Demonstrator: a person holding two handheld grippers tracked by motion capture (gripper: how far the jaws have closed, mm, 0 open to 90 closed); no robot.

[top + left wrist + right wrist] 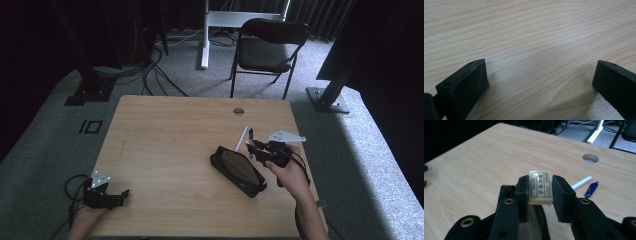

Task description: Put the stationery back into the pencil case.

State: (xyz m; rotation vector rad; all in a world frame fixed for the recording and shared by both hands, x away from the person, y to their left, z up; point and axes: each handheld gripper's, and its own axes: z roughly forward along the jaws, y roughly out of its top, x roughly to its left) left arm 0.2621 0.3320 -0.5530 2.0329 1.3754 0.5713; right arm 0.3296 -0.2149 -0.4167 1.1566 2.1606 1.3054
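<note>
From the high view, my right claw (pixel 256 146) hovered at about four o'clock on the wooden table (pixel 165 150), just above the upper end of the black pencil case (pixel 238 170), which lay open on a slant with its mouth toward me. A white pen (pixel 242 137) and a small blue pen (pixel 250 133) lay side by side just beyond the case, at about one o'clock from it, and the round cable hole (pixel 238 111) sat near the far edge at twelve. My left claw (pixel 117 196) rested low at seven o'clock, near the table's near left corner, well apart from everything else. In the left gripper view, my left claw (pixel 539 80) stood spread wide, its two black jaws far apart with bare wood grain (pixel 531 37) between them. In the right gripper view, my right claw (pixel 540 191) pinched a cream eraser (pixel 540 187) in a printed sleeve, both jaws pressed flat against its two sides, the label facing the camera. The eraser was held over the case's dark opening (pixel 534 220) at six o'clock below it. The white pen (pixel 581 182) and blue pen (pixel 591 189) lay at three o'clock of the eraser, and the cable hole (pixel 590 158) at one o'clock farther off.
</note>
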